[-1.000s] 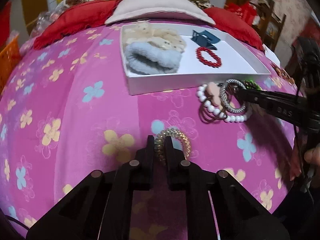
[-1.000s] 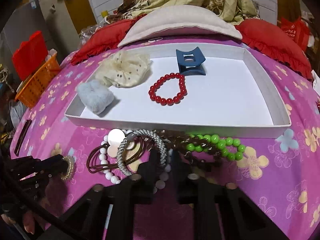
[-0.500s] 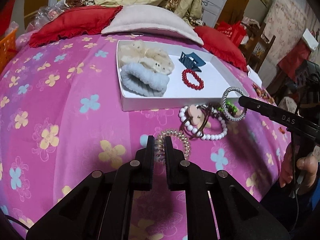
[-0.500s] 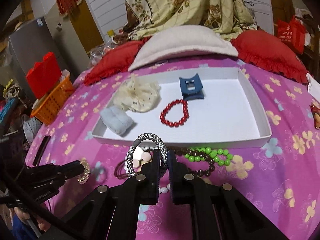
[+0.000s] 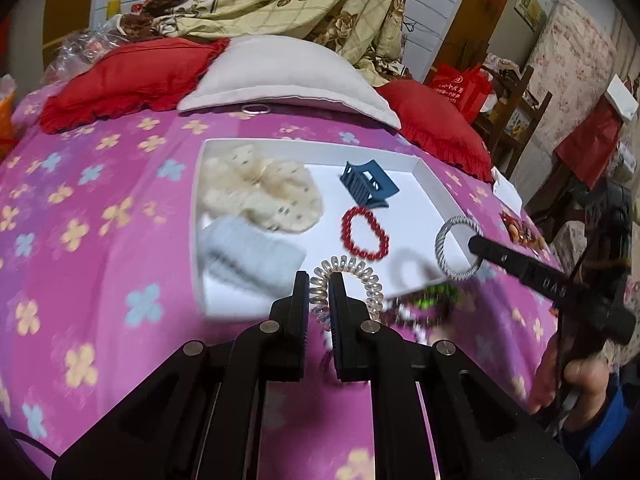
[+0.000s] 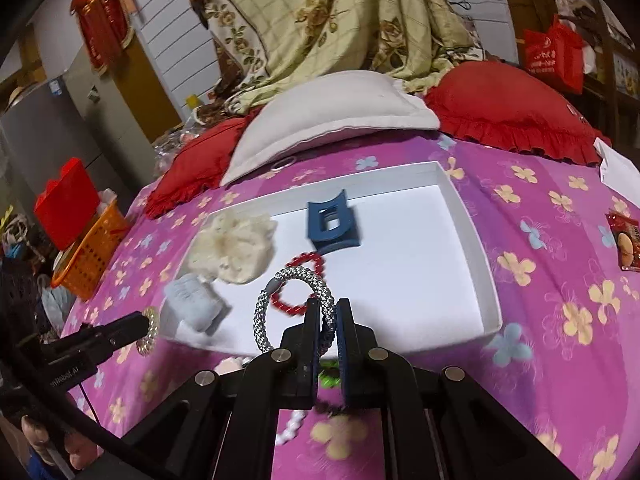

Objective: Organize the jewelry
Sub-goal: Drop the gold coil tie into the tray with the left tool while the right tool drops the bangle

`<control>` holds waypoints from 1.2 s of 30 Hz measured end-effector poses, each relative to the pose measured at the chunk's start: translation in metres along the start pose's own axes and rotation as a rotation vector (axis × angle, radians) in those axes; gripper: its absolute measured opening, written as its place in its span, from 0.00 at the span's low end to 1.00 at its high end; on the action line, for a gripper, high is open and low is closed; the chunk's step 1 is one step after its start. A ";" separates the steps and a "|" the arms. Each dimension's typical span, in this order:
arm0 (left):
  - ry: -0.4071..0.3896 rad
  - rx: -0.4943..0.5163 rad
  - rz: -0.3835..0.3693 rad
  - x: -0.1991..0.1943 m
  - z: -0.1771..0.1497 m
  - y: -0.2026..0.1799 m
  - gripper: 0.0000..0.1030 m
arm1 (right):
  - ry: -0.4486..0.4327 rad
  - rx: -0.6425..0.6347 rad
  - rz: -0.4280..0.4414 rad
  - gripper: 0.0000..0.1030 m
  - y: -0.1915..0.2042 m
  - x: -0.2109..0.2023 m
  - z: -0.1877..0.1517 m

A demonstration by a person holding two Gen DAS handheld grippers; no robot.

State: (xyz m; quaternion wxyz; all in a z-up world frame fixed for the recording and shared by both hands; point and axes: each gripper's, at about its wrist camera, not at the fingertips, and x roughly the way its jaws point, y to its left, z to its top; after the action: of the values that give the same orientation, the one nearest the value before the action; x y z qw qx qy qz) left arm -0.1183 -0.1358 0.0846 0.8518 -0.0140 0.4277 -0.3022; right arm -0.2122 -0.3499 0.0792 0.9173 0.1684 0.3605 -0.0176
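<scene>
Only the right wrist view is showing an orange basket (image 6: 86, 254) off the bed's left edge. The white tray (image 5: 434, 188) is holding a cream scrunchie (image 5: 260, 194), blue scrunchie (image 5: 250, 254), blue claw clip (image 5: 368, 188) and red bead bracelet (image 5: 365, 234). The left gripper (image 5: 319, 286) is pinching a clear spiral hair tie (image 5: 360, 276) above the tray's near edge; the right gripper (image 6: 329, 312) is clamping a silver braided bracelet (image 6: 292, 280) there too.

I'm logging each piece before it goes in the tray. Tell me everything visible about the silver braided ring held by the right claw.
The silver braided ring is a closed loop of twisted, rope-like silver-white cord with one smooth grey joint sleeve at its upper left. The right claw pinches its lower right side, holding it upright in the air above the near part of the white tray. Nothing else touches it.
</scene>
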 end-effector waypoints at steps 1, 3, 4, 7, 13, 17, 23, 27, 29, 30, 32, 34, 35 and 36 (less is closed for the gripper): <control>0.006 0.004 0.006 0.007 0.003 -0.003 0.08 | 0.004 0.006 0.001 0.07 -0.005 0.005 0.002; 0.025 0.011 0.020 0.027 0.011 -0.008 0.08 | 0.013 0.018 0.003 0.07 -0.014 0.015 0.004; 0.035 0.013 0.021 0.037 0.013 -0.011 0.08 | 0.018 0.025 0.004 0.07 -0.020 0.021 0.005; 0.066 0.026 0.040 0.062 0.017 -0.013 0.08 | 0.034 0.048 0.010 0.07 -0.031 0.035 0.007; 0.103 0.027 0.031 0.085 0.016 -0.010 0.08 | 0.048 0.067 0.016 0.07 -0.038 0.050 0.010; 0.095 0.005 -0.026 0.079 0.017 -0.006 0.31 | 0.054 0.059 -0.008 0.08 -0.039 0.052 0.008; 0.014 -0.032 -0.056 0.036 0.017 0.000 0.37 | 0.000 0.069 0.026 0.26 -0.035 0.021 0.003; -0.039 -0.074 0.017 -0.004 0.003 0.009 0.38 | 0.028 0.034 0.162 0.26 -0.016 -0.003 -0.014; -0.078 -0.089 0.077 -0.028 -0.008 0.013 0.40 | 0.081 -0.012 0.243 0.26 0.001 -0.006 -0.030; -0.089 -0.100 0.104 -0.036 -0.013 0.015 0.42 | 0.108 -0.034 0.275 0.26 0.010 -0.004 -0.038; -0.118 -0.136 0.132 -0.054 -0.029 0.023 0.47 | 0.146 -0.081 0.299 0.26 0.026 0.001 -0.051; -0.130 -0.168 0.130 -0.062 -0.040 0.031 0.47 | 0.168 -0.136 0.288 0.26 0.044 0.008 -0.062; -0.135 -0.185 0.118 -0.065 -0.047 0.035 0.47 | 0.175 -0.148 0.288 0.26 0.050 0.012 -0.065; -0.133 -0.188 0.111 -0.065 -0.050 0.037 0.47 | 0.182 -0.156 0.287 0.26 0.054 0.016 -0.067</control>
State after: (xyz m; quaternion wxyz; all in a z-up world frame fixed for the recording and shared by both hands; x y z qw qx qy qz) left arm -0.1656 -0.0591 0.0895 0.8886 -0.0902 0.3968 -0.2117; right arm -0.2360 -0.2765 0.0384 0.8842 0.1475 0.4145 0.1568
